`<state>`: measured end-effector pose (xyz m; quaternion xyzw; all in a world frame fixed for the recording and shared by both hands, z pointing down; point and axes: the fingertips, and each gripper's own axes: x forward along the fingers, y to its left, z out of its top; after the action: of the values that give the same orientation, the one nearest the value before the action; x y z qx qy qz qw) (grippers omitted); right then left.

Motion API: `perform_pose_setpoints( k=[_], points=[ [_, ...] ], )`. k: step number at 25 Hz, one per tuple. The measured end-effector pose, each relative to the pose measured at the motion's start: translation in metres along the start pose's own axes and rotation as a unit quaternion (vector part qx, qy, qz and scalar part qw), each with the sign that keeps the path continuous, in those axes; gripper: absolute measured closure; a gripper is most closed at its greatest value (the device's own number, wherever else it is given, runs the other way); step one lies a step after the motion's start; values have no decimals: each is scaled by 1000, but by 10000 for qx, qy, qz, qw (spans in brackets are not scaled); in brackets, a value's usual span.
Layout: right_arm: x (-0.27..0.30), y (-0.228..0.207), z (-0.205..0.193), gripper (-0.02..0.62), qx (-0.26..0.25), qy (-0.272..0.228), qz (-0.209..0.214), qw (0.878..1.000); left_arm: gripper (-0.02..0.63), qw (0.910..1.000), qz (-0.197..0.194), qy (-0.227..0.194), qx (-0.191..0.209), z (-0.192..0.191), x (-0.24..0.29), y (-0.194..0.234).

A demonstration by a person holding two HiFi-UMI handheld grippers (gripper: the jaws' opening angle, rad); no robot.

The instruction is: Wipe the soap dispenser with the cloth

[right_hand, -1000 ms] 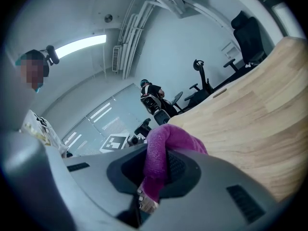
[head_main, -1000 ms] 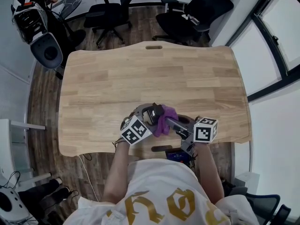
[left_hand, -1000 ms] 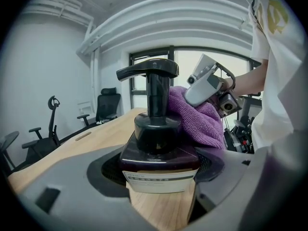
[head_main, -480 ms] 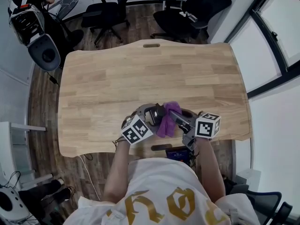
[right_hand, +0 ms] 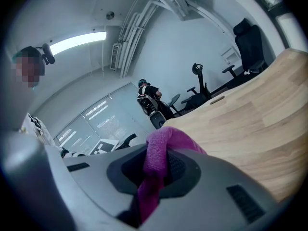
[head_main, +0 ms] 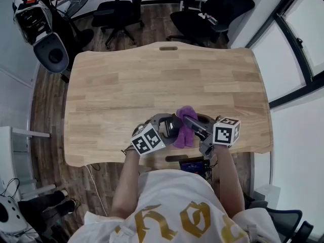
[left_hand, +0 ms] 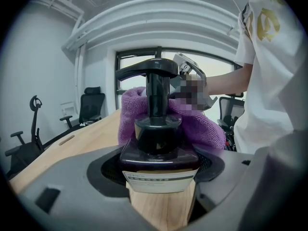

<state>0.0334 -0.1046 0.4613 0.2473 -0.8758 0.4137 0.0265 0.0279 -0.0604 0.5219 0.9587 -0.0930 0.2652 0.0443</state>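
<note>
A dark soap dispenser (left_hand: 159, 148) with a black pump head and a white label stands between the jaws of my left gripper (left_hand: 160, 177), which is shut on its body. In the head view the dispenser (head_main: 172, 125) is near the table's front edge, mostly hidden by the grippers. A purple cloth (left_hand: 197, 124) lies against the far side of the dispenser. My right gripper (right_hand: 156, 177) is shut on that cloth (right_hand: 156, 162), which hangs from its jaws. From above, the cloth (head_main: 185, 128) drapes between the left gripper (head_main: 164, 128) and right gripper (head_main: 195, 126).
The wooden table (head_main: 167, 80) stretches away behind the grippers. Black office chairs (head_main: 121, 6) stand beyond its far edge. A person (right_hand: 149, 93) and gear sit at the far left of the room. Windows run along the right side.
The right gripper has carried the purple cloth a little to the right and farther up the table against the dispenser. The left gripper has held the dispenser almost still.
</note>
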Motion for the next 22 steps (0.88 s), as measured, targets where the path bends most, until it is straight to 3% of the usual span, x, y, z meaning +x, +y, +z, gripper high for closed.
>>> perform_pose_setpoints(
  k=[16,22],
  points=[
    [11,12,-1,555,-156,245,144,9995,275,9970,-754,157,123,0,-2,-30],
    [13,14,0,555,-386,431,143,9982,275,9955,-844,319,282,3,1,-33]
  ],
)
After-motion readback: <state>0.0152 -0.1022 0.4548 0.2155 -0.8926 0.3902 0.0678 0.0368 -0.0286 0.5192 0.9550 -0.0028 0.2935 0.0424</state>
